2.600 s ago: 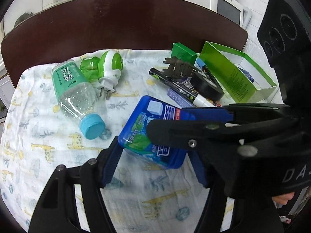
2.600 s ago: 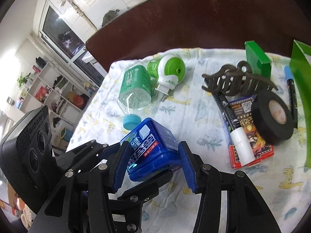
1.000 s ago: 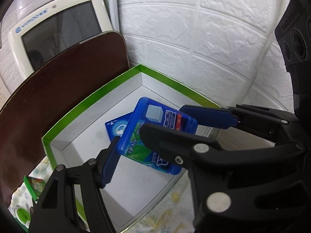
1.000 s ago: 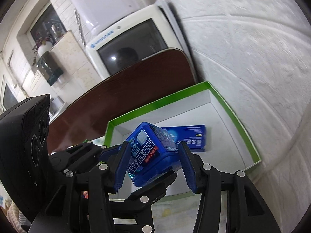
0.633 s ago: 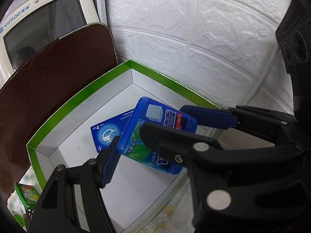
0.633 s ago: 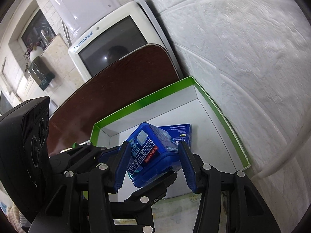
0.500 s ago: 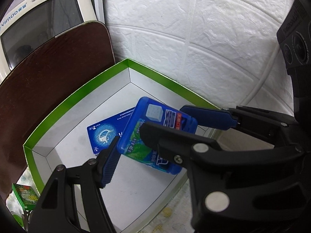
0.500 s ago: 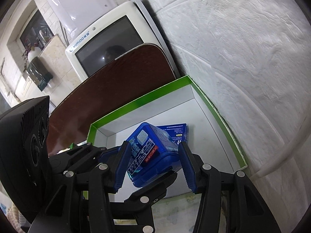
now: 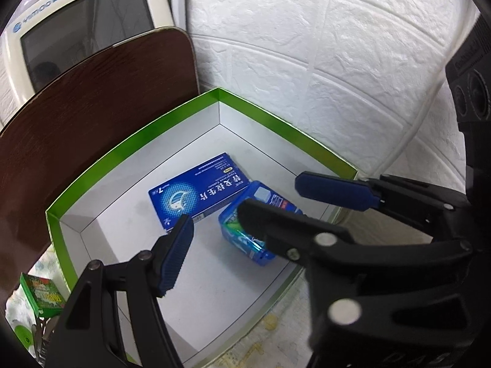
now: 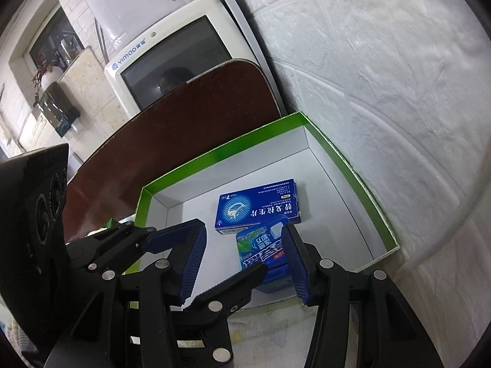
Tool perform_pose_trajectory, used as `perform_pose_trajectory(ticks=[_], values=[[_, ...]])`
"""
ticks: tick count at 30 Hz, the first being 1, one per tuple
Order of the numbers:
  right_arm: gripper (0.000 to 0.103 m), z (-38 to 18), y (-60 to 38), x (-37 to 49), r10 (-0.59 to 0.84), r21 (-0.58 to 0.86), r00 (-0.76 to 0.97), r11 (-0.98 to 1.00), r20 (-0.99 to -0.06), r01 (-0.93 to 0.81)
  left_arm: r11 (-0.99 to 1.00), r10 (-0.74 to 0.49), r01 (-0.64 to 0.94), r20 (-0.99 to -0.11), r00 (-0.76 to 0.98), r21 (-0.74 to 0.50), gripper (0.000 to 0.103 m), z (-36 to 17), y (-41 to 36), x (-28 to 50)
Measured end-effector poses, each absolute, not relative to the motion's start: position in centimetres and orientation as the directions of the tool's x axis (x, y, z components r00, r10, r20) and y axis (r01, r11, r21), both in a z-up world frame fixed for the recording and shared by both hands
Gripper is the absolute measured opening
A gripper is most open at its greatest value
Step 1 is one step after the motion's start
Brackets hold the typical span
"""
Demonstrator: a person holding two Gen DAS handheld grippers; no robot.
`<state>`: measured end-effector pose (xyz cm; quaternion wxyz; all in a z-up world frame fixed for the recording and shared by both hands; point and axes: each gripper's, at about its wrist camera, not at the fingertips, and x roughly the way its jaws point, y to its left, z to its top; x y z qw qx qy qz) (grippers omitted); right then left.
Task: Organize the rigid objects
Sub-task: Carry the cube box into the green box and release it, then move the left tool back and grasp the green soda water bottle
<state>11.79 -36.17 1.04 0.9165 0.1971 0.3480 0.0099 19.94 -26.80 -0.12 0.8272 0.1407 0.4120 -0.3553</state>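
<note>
A blue plastic container (image 9: 236, 233) (image 10: 260, 242) with a green label lies on the floor of the green-rimmed white box (image 9: 122, 153) (image 10: 214, 156). It rests against a flat blue carton (image 9: 199, 193) (image 10: 257, 205). My left gripper (image 9: 242, 200) hovers over the container, open, with both blue pads clear of it. My right gripper (image 10: 242, 230) is open too; its right pad overlaps the container in the picture and its left pad stands well apart. Each gripper's black fingers cross the other's view and hide part of the container.
The box stands in the corner against a white textured wall (image 9: 337, 61), on a printed cloth (image 9: 270, 337). A dark brown board (image 9: 92, 92) and a white screen unit (image 9: 86, 21) lie behind it. A small green carton (image 9: 43, 294) sits left of the box.
The blue container was held in the air between the pads of both grippers above the box. Now it lies on the box floor beside the flat blue carton, and both jaws stand wider.
</note>
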Motion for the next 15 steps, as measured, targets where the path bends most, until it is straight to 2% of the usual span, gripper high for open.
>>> perform_pose_trajectory(ticks=[9, 15], values=[[0.053, 2.9, -33.9, 10.8, 0.16, 0.355, 0.776, 0.931, -0.61, 0.087, 0.743, -0.458, 0.669, -0.758, 0.464, -0.04, 0.068, 2.0, -22.9, 19.0], [0.053, 4.0, -31.0, 10.5, 0.185, 0.342, 0.781, 0.939, -0.597, 0.039, 0.799, -0.417, 0.6, -0.736, 0.533, -0.018, 0.068, 3.6, -17.0, 18.7]])
